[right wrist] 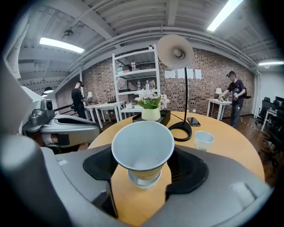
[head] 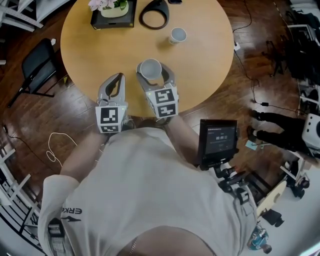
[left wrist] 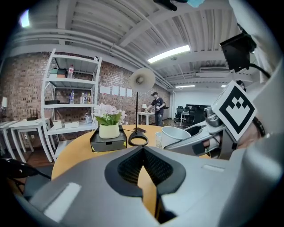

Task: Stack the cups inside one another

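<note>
Jaws of the right tool [right wrist: 142, 172] stand wide, gripping a paper cup [right wrist: 143, 148]; the left tool [left wrist: 143, 151] is closed, empty.

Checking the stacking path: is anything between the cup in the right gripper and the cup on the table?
Nothing visible. Only bare table separates the held cup from the standing cup; the lamp base sits aside.
</note>
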Demonstrator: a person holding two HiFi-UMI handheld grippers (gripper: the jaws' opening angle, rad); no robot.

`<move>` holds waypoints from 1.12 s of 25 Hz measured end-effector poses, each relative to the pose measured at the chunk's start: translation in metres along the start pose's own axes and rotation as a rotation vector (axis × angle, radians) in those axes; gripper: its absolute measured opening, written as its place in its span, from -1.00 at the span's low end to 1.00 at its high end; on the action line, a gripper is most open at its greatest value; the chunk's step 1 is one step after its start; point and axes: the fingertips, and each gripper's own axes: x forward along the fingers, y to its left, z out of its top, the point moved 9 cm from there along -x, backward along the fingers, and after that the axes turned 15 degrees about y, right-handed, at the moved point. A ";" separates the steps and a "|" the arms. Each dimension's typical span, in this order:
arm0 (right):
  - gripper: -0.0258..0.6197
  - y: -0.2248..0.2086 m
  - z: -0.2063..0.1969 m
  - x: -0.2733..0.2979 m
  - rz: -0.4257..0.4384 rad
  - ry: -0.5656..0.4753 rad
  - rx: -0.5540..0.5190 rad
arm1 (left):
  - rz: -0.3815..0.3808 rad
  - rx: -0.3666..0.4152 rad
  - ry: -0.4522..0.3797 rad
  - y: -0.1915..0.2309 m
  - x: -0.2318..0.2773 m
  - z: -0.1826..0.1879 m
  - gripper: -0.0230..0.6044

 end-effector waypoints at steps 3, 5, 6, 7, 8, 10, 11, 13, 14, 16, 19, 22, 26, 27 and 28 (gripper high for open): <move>0.16 0.003 -0.006 0.003 0.011 0.011 -0.009 | 0.009 0.001 0.009 -0.002 -0.002 -0.002 -0.92; 0.16 0.005 -0.010 0.003 0.013 0.019 -0.016 | 0.012 -0.001 0.016 -0.003 -0.006 -0.003 -0.92; 0.16 0.006 -0.010 0.003 0.013 0.021 -0.018 | 0.012 -0.001 0.019 -0.004 -0.007 -0.004 -0.92; 0.16 0.007 -0.011 0.003 0.013 0.023 -0.021 | 0.012 -0.001 0.022 -0.004 -0.008 -0.004 -0.92; 0.16 0.007 -0.011 0.003 0.013 0.026 -0.023 | 0.012 -0.001 0.024 -0.005 -0.009 -0.004 -0.92; 0.16 0.007 -0.012 0.004 0.013 0.033 -0.026 | 0.012 -0.002 0.027 -0.005 -0.010 -0.004 -0.92; 0.16 0.008 -0.013 0.004 0.014 0.036 -0.028 | 0.013 -0.003 0.028 -0.006 -0.010 -0.004 -0.92; 0.17 0.008 -0.014 0.005 0.018 0.043 -0.031 | 0.013 -0.004 0.030 -0.007 -0.011 -0.004 -0.92; 0.17 0.009 -0.015 0.005 0.020 0.047 -0.032 | 0.013 -0.005 0.030 -0.007 -0.011 -0.004 -0.92; 0.18 0.010 -0.016 0.006 0.023 0.054 -0.035 | 0.013 -0.007 0.031 -0.008 -0.011 -0.004 -0.92; 0.19 0.011 -0.018 0.007 0.025 0.068 -0.040 | 0.013 -0.009 0.032 -0.009 -0.011 -0.005 -0.92; 0.26 0.011 -0.020 0.009 0.022 0.084 -0.048 | 0.014 -0.011 0.032 -0.008 -0.012 -0.005 -0.92; 0.28 0.011 -0.020 0.009 0.018 0.088 -0.044 | 0.013 -0.013 0.031 -0.007 -0.011 -0.004 -0.92; 0.28 0.011 -0.020 0.009 0.018 0.089 -0.044 | 0.012 -0.013 0.031 -0.007 -0.011 -0.004 -0.92; 0.28 0.010 -0.020 0.009 0.018 0.089 -0.043 | 0.012 -0.013 0.031 -0.007 -0.011 -0.004 -0.92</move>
